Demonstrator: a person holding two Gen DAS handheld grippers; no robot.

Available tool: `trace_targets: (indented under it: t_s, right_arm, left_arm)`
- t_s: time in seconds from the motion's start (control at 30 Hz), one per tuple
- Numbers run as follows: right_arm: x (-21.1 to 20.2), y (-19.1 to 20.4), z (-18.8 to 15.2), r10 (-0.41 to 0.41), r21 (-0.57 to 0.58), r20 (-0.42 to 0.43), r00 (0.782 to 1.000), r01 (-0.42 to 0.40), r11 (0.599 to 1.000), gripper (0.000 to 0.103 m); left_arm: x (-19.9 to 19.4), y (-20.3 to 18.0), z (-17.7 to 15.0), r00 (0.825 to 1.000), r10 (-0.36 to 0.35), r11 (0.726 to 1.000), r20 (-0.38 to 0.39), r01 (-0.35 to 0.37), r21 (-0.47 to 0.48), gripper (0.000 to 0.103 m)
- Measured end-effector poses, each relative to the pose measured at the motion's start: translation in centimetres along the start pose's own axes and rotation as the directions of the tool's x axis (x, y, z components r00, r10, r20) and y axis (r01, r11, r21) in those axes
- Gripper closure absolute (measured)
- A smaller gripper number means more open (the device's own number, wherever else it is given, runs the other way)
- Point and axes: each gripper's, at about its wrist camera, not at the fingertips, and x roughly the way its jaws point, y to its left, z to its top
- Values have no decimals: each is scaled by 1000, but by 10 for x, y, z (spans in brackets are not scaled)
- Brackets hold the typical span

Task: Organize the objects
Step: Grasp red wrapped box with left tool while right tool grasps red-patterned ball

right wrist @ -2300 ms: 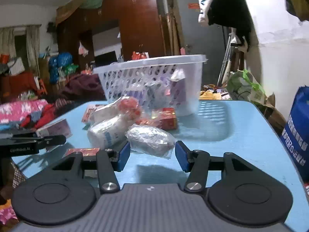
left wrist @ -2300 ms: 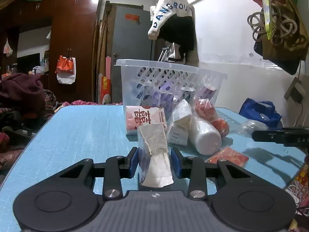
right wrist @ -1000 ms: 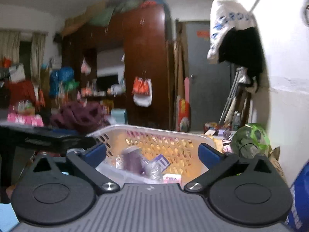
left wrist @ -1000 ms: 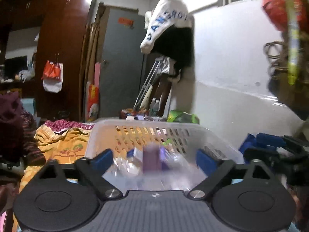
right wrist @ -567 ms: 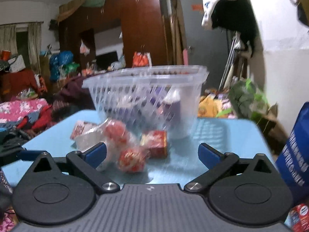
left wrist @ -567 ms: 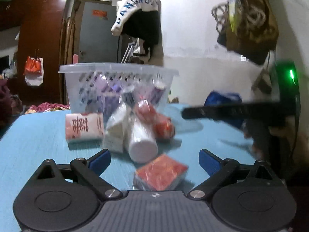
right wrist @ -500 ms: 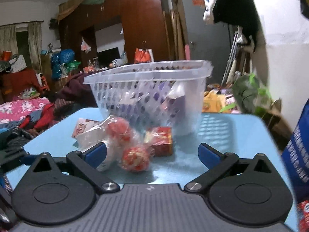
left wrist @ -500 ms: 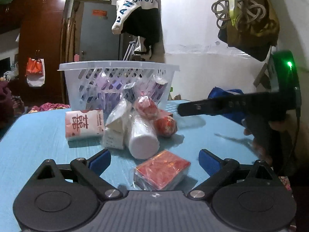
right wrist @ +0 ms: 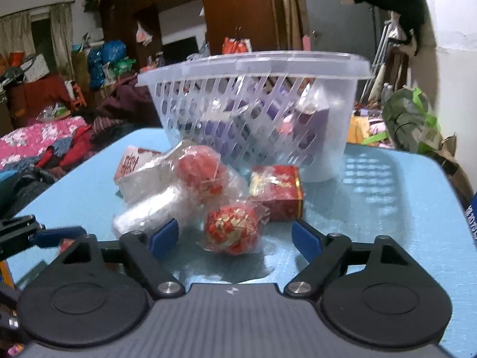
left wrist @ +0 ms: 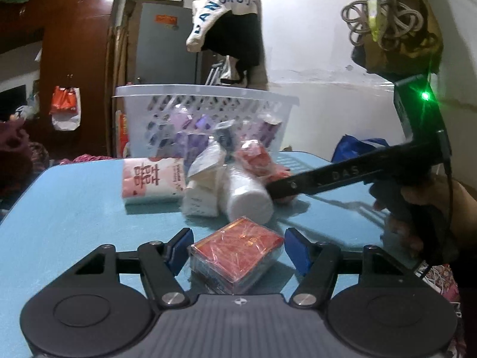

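Both grippers have come down from over the white basket (left wrist: 205,101) to the loose things on the blue table (left wrist: 65,208), so two fresh pickups look to be starting and the earlier loads are in the basket.

On the left, the left gripper (left wrist: 235,249) has its jaws closing, still apart, around a red wrapped box (left wrist: 238,252) lying flat between the pads; no pad presses on it yet. Further right, the right gripper (right wrist: 235,238) is also closing, pads still clear, around a red-and-gold wrapped ball (right wrist: 231,228).

Left on the table, by my count: one pink tissue pack (left wrist: 152,180), one small white packet (left wrist: 199,200), one white roll (left wrist: 247,197), two red balls in clear wrap, the second (right wrist: 198,174) further back, and two red boxes, the second (right wrist: 277,191) just before the basket. One basket, with purple packs inside.
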Motion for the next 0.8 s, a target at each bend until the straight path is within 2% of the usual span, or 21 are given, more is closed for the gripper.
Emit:
trace_targets:
  t_s: [0.03,0.07,0.17,0.37,0.53,0.8]
  right_arm:
    - [2,0,0,8,-2,-15,1000,-8,1000,31]
    - [5,0,0,14,-3,-31,999,-14,1000,42]
    - [3,-1,-2,24,0,-31,999,-24,1000,51]
    - [-11,-7,-7,29,40,52,998,-31,999,53]
    - [-23,-6,-10,-14,62,149,989,5,998,54]
    - [-29,-1,-11,-56,62,219,974,44,997,54]
  left_arm:
    - [-2,2,0,1000,1,1000,0,-1,-6,32]
    - [-3,5,0,1000,0,1000,2,0,-12,32]
    - [-6,13,-1,1000,11,1000,10,-10,-24,32]
    - [-8,24,-1,999,22,998,29,-20,-58,32]
    - [-15,29,2,996,39,996,76,-32,-84,33]
    - [-15,37,0,995,49,994,83,-40,-106,33]
